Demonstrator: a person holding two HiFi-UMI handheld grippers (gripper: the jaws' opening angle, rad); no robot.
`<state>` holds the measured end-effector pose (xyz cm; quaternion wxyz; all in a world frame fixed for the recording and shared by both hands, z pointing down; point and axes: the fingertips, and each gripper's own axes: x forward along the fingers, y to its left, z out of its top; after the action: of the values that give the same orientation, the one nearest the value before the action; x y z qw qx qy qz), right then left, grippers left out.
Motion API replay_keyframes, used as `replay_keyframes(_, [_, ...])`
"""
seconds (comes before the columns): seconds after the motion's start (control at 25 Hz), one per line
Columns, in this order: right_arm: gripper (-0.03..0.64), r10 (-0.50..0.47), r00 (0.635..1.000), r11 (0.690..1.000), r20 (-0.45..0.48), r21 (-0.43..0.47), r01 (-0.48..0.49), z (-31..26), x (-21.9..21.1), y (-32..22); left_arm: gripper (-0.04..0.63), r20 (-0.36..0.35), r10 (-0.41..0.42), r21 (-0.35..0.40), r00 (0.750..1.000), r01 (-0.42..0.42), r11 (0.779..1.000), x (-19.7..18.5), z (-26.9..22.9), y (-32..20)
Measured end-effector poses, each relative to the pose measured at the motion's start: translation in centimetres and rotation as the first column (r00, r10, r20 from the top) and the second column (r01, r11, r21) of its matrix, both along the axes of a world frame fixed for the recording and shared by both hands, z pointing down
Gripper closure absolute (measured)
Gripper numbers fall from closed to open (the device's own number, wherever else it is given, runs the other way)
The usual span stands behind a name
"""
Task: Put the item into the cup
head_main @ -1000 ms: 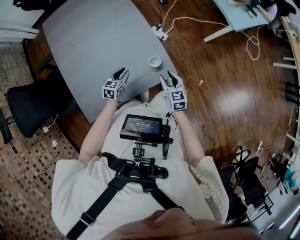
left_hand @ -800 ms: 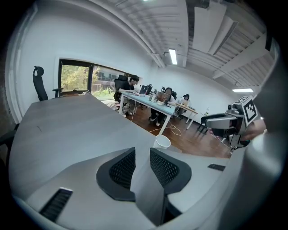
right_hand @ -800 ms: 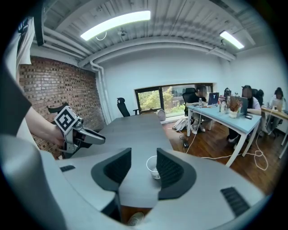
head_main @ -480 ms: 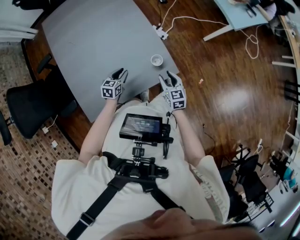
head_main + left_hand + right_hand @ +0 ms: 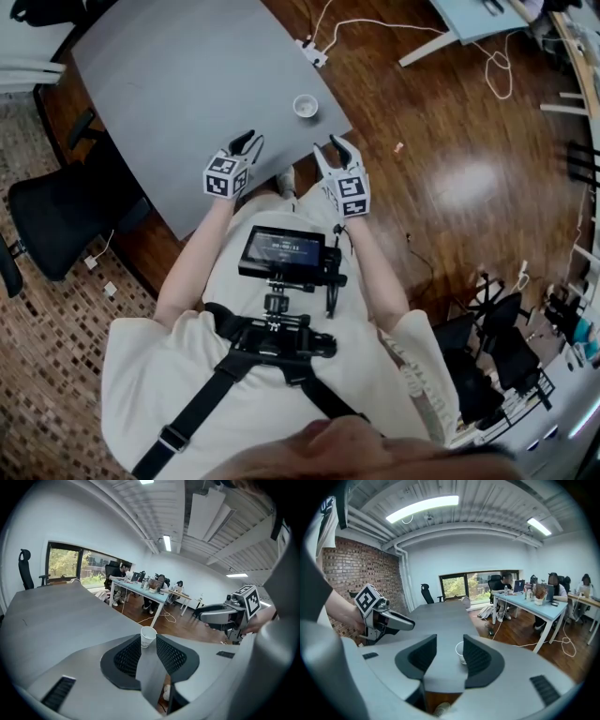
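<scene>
I hold my left tongs [image 5: 246, 141] and my right tongs [image 5: 336, 145] side by side over the near edge of the grey surface [image 5: 178, 84], both tilted down towards it. Both stand open, with nothing gripped. The white paper cup [image 5: 305, 105] stands upright on the surface, close to its near right corner, apart from both tongs and just ahead of the space between them. Through each pair of jaws I see the cup beyond the tips. A small pinkish scrap [image 5: 398, 147] lies on the wooden floor [image 5: 469, 187], off the surface's right corner.
</scene>
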<state>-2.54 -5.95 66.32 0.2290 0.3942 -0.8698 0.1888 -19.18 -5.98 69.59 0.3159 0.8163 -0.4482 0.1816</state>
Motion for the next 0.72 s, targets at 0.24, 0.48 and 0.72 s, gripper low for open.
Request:
replay_keyframes(0.24, [0.428, -0.009, 1.000, 1.000, 0.021, 0.002, 0.009, -0.5, 2.2, 3.8, 0.489, 0.031, 0.035, 0.016, 0.999, -0.035, 0.999, 3.8, -1.0, 3.3])
replay_keyframes(0.48, [0.428, 0.006, 0.999, 1.000, 0.046, 0.000, -0.006, -1.4, 5.9, 8.5, 0.489, 0.056, 0.043, 0.025, 0.998, -0.044, 0.999, 7.8, -1.9, 7.9])
replay_keyframes(0.72, [0.428, -0.001, 1.000, 1.000, 0.026, -0.002, 0.001, -3.0, 12.1, 16.7, 0.489, 0.054, 0.025, 0.076, 0.998, -0.029, 0.997, 13.4, -5.2, 14.9])
